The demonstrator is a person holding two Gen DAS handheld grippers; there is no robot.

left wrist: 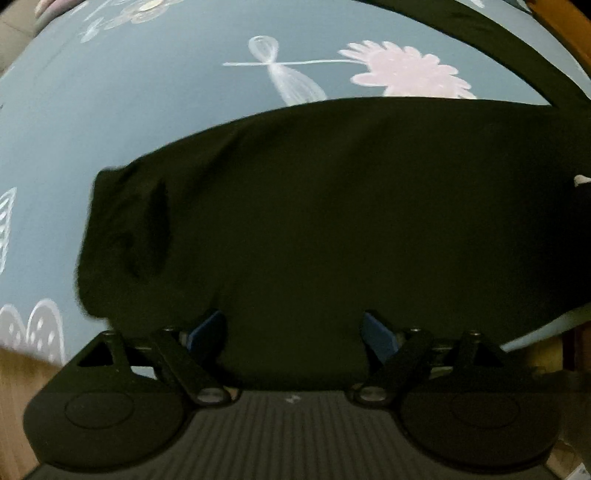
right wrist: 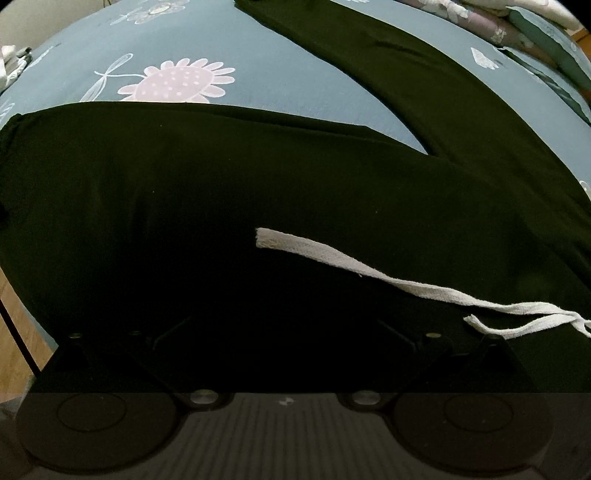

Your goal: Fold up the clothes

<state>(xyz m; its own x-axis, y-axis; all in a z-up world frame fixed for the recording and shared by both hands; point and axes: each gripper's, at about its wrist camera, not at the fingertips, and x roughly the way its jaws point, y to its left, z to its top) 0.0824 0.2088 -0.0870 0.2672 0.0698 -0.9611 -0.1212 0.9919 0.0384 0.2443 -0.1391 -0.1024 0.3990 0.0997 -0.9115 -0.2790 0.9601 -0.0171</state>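
Note:
Black trousers point(left wrist: 332, 203) lie spread on a blue flowered bedsheet point(left wrist: 147, 110). My left gripper point(left wrist: 291, 330) points down over the near edge of the cloth. It is open, its blue pads point(left wrist: 205, 328) wide apart and the fabric lying loose between them. In the right wrist view the trousers point(right wrist: 184, 184) fill the middle, one leg point(right wrist: 424, 74) running off to the far side. A white drawstring point(right wrist: 369, 273) trails across the waist. My right gripper point(right wrist: 284, 325) hovers over the waist with its links spread wide, so it is open. Its fingertips are lost against the dark cloth.
The sheet point(right wrist: 277, 85) carries pink and white flower prints. Folded bedding point(right wrist: 535, 37) is piled at the far right. Wooden floor point(left wrist: 18, 387) shows past the bed's near left edge, and a wooden frame point(left wrist: 554, 22) runs along the top right.

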